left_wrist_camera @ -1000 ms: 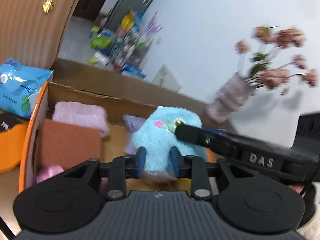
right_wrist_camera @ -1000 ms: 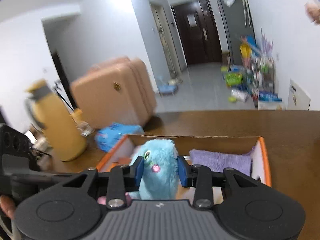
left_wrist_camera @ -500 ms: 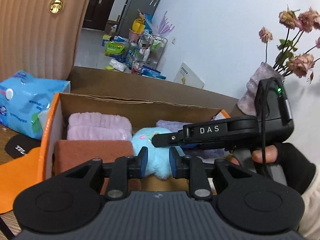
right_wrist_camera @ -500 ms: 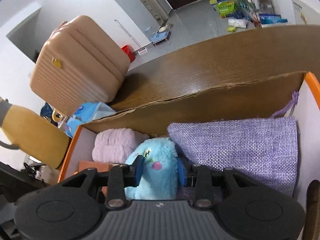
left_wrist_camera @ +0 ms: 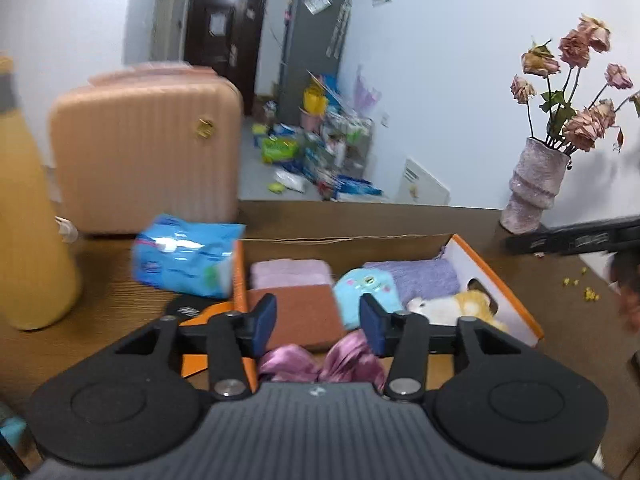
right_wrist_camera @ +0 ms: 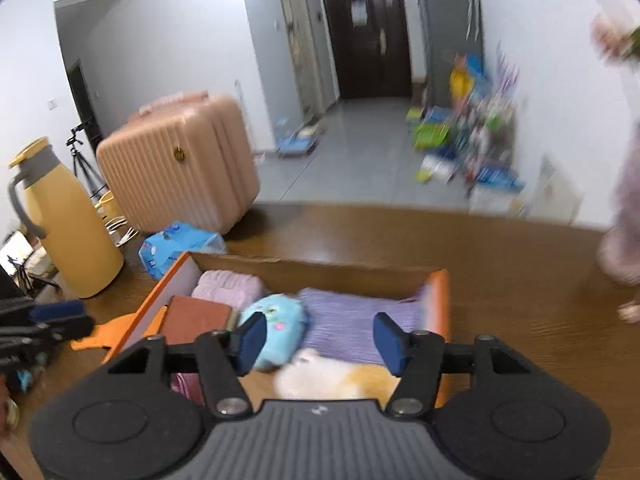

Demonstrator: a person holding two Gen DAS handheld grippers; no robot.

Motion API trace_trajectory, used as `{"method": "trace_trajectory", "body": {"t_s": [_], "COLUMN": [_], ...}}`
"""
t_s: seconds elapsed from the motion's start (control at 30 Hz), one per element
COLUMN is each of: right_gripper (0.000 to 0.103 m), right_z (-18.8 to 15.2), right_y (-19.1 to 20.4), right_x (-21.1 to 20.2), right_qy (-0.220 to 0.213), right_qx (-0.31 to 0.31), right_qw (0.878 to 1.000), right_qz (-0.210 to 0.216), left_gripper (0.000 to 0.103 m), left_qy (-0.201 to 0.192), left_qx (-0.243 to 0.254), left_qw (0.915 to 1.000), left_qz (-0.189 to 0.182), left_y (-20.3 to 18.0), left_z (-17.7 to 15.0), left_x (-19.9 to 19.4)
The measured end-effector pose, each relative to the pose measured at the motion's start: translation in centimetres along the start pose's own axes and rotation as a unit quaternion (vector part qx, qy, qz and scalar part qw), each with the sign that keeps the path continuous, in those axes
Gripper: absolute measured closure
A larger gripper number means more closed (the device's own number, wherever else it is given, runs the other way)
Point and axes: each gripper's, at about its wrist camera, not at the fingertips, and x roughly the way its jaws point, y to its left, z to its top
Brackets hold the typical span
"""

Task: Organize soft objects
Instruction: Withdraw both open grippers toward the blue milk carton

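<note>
The blue plush toy lies inside the orange cardboard box, between a brown folded cloth and a purple burlap pouch. A pink towel, a white-and-orange plush and a shiny pink fabric also lie in the box. My left gripper hovers above the box, its jaws opening, nothing between them. My right gripper also hangs over the box, jaws opening and empty.
On the wooden table stand a yellow thermos, a pink suitcase, a blue tissue pack and a vase of dried roses. An orange flap lies left of the box.
Both grippers let go of the blue plush toy, which now lies in the box, and drew back and up with their jaws wider apart.
</note>
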Motion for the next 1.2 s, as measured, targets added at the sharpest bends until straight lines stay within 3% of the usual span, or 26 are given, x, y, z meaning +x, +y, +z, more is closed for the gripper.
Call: {"method": "trace_trajectory", "body": {"t_s": [0.1,0.23,0.33,0.53,0.63,0.73,0.9,1.0,1.2], "right_gripper": [0.044,0.043,0.039,0.032,0.031,0.026,0.024,0.024,0.025], "right_z": [-1.4,-3.1,-5.6,-13.9,-18.7,-23.8,-31.4,-33.5,-33.8], "right_y": [-0.2,0.6,1.9,5.1,6.3,7.3,8.6,8.2,7.5], "right_x": [-4.8,-9.2,-12.1,-16.3,-17.8,-19.6,-21.5,-21.8,-21.4], "right_qy": [-0.027,-0.058,-0.087,-0.139,-0.148,-0.159,-0.153,-0.137,-0.138], "right_qx": [-0.016,-0.011,-0.03,-0.075,-0.072,-0.071,-0.039,0.005,0.009], "right_qw": [0.999,0.998,0.996,0.987,0.986,0.985,0.987,0.99,0.99], "right_qz": [-0.022,-0.011,-0.01,-0.014,-0.008,0.002,0.021,0.04,0.003], "left_gripper": [0.044,0.028,0.026,0.018,0.011,0.005,0.005,0.005,0.005], "left_qy": [-0.013,-0.051,-0.071,-0.117,-0.138,-0.129,-0.101,-0.094,-0.072], "left_qx": [0.001,0.018,0.01,0.027,0.024,0.011,0.027,0.027,0.022], "left_qw": [0.9998,0.9974,0.9958,0.9887,0.9866,0.9897,0.9933,0.9947,0.9971], "left_qz": [0.018,0.048,0.058,0.089,0.083,0.06,0.048,0.033,0.012], "left_y": [-0.5,-2.6,-3.6,-6.3,-7.3,-7.9,-9.3,-9.4,-10.1], "left_z": [-0.9,-2.5,-4.9,-12.1,-15.9,-19.8,-24.9,-25.6,-25.1], "left_x": [-3.1,-6.6,-8.9,-13.9,-16.8,-19.1,-21.5,-21.8,-19.2]}}
